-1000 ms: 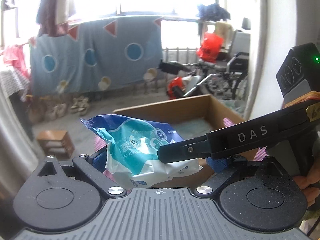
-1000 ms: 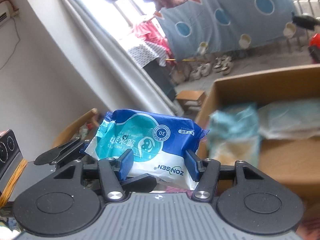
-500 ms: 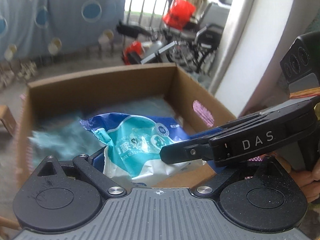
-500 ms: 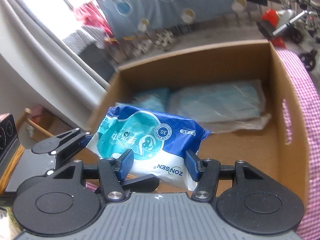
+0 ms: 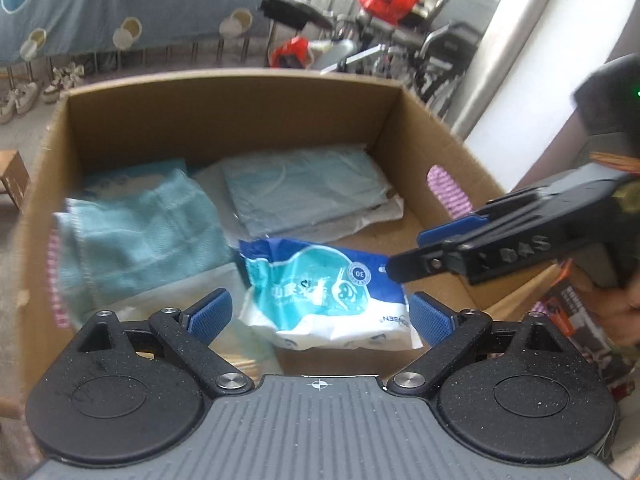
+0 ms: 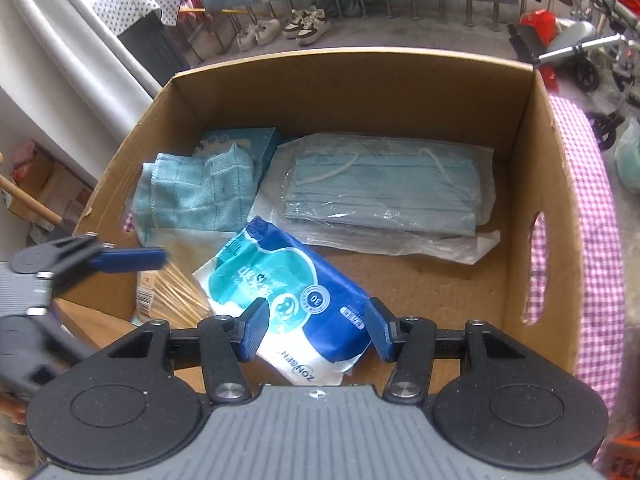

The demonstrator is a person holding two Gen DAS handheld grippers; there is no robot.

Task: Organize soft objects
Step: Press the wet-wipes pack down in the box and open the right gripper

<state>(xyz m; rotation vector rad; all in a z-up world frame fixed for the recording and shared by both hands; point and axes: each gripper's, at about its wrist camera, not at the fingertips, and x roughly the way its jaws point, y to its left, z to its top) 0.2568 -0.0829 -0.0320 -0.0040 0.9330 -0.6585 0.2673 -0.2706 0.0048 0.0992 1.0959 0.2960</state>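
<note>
Cardboard box open-topped, with a hand-slot in its right wall. Inside at the far right, bagged face masks; far left, teal towel lying over a light-blue carton; near left, a clear pack of wooden sticks. Pink checked cloth right of the box.

Wet-wipe pack: blue, teal and white, crinkled, tilted, inside the box at the near middle.

Right gripper about half open, jaws just closing in, pads either side of the pack; contact unclear. Left gripper wide open, pads clear of the pack.
</note>
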